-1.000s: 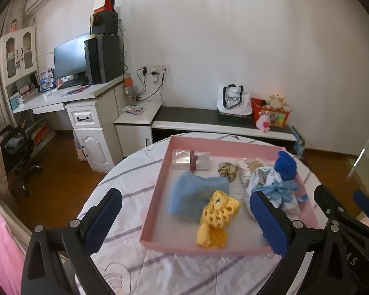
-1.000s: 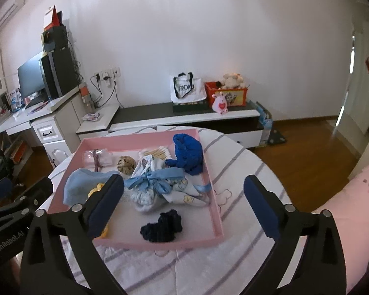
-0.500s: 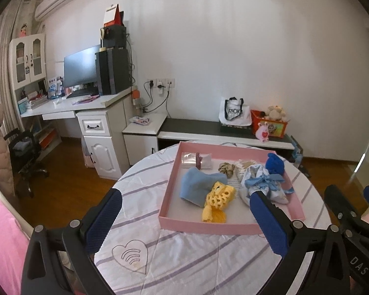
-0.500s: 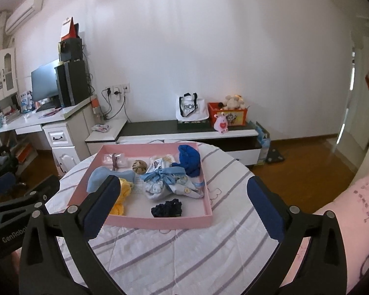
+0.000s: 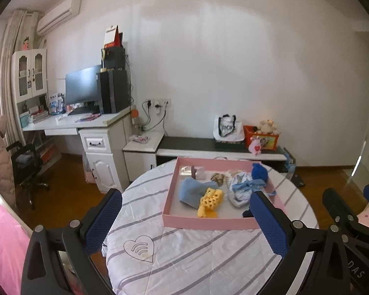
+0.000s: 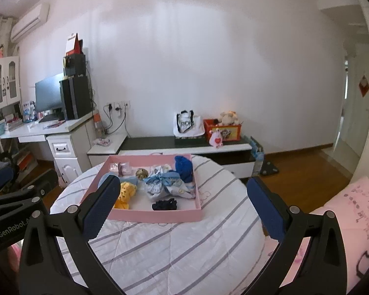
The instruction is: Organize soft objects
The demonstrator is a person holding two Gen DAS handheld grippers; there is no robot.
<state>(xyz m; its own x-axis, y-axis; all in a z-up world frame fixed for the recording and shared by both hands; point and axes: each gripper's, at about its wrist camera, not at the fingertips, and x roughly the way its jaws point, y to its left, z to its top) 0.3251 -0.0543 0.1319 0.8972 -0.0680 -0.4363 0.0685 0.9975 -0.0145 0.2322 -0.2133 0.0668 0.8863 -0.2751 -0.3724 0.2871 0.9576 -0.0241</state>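
A pink tray sits on the far half of a round striped table. It holds soft items: a light blue cloth, a yellow knit piece, a pale blue bundle with a bow, a dark blue knit piece and a black scrunchie. My left gripper and right gripper are both open and empty, held back from the tray above the table's near side.
A white desk with a monitor and a black office chair stand at the left. A low cabinet with a tote bag and a red toy box runs along the back wall. Pink bedding lies at the right.
Both grippers have pulled back and up from the tray, which now looks smaller and farther away. More of the table and room shows. Both stay open.
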